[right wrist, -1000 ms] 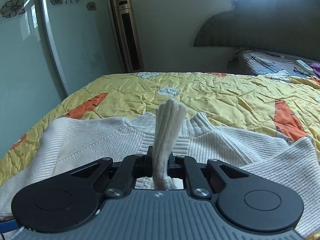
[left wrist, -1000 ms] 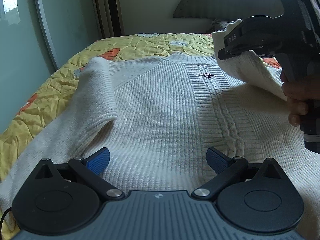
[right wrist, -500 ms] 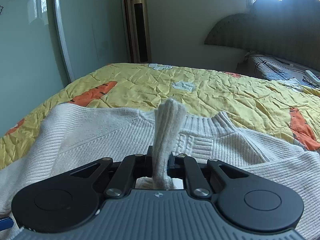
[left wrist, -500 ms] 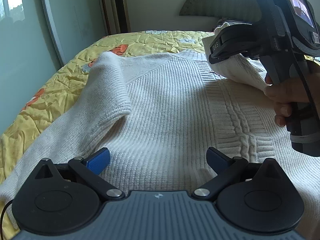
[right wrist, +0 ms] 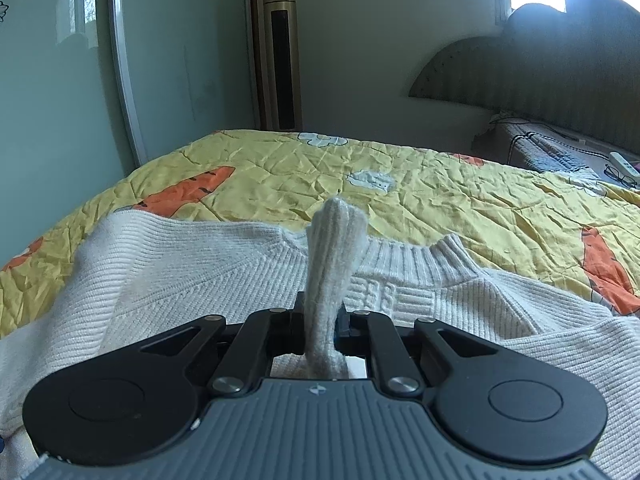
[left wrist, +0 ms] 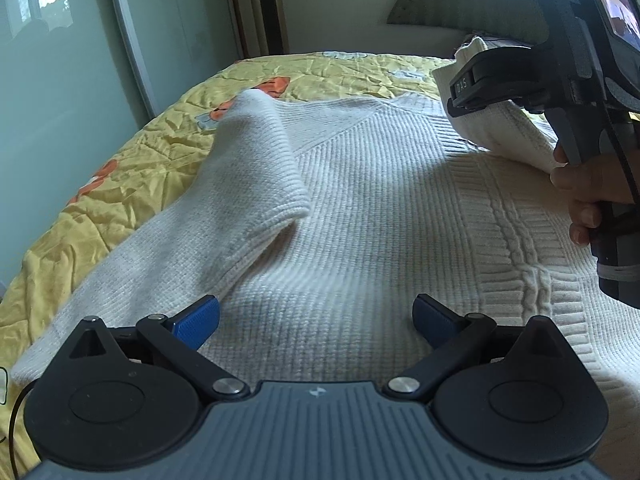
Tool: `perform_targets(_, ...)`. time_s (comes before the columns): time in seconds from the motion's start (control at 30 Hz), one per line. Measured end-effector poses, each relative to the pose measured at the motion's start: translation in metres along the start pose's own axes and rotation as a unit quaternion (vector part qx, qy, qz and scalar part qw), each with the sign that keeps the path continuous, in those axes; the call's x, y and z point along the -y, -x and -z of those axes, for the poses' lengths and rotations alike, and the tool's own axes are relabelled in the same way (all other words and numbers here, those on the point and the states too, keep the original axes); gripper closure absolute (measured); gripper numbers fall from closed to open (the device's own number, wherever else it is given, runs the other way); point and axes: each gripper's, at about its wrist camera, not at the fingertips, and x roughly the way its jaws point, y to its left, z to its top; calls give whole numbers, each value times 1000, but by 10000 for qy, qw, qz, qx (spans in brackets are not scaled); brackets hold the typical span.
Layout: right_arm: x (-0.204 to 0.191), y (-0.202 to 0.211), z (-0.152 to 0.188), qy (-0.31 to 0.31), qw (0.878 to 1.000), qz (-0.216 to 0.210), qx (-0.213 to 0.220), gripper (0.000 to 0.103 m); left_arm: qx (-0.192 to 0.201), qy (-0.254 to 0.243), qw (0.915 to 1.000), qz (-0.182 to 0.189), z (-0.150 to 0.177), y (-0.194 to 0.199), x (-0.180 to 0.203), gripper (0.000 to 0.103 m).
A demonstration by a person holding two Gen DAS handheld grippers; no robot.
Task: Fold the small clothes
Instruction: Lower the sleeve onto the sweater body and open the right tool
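A cream knitted sweater [left wrist: 380,208] lies spread on the bed, its ribbed collar [right wrist: 420,258] at the far side. Its left sleeve [left wrist: 248,184] is folded in over the body. My left gripper [left wrist: 316,320] hovers open low over the sweater's near part, nothing between its blue pads. My right gripper [right wrist: 320,320] is shut on the bunched cuff of the right sleeve [right wrist: 334,248], which sticks up between its fingers. In the left wrist view the right gripper [left wrist: 472,88], held by a hand [left wrist: 588,192], carries that sleeve [left wrist: 500,128] above the sweater's chest.
A yellow quilt [right wrist: 440,192] with orange carrot prints covers the bed. A tall air conditioner [right wrist: 280,52] and a glass sliding door [right wrist: 60,100] stand behind. A grey headboard [right wrist: 540,80] and a bench with glasses [right wrist: 622,178] are at the right.
My right gripper has carried the pinched sleeve cuff leftward over the sweater's chest. My left gripper stayed open over the sweater and tilted slightly.
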Motion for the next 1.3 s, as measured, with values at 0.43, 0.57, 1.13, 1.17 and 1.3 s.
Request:
perform_targets(0.43, -14, -5, -2, 286, 9992, 167, 210, 88, -18, 45, 10000, -36, 2, 2, -7, 0)
perform_targets(0.57, -11, 3, -13, 250, 9982, 266, 476, 88, 11, 66, 10000, -18, 4, 4, -9, 0)
perform_targets(1.13, -27, -24, -12, -194, 9995, -107, 222, 87, 224, 102, 9997, 35, 11, 27, -13, 0)
perform_targets(1.17, -25, -27, -12, -290, 9993, -197, 151, 85, 221, 99, 9997, 36, 11, 28, -12, 0)
perform_targets(1.3, -14, -53, -6, -817, 9905, -872, -687, 56, 225, 94, 9997, 58, 12, 30, -14, 0)
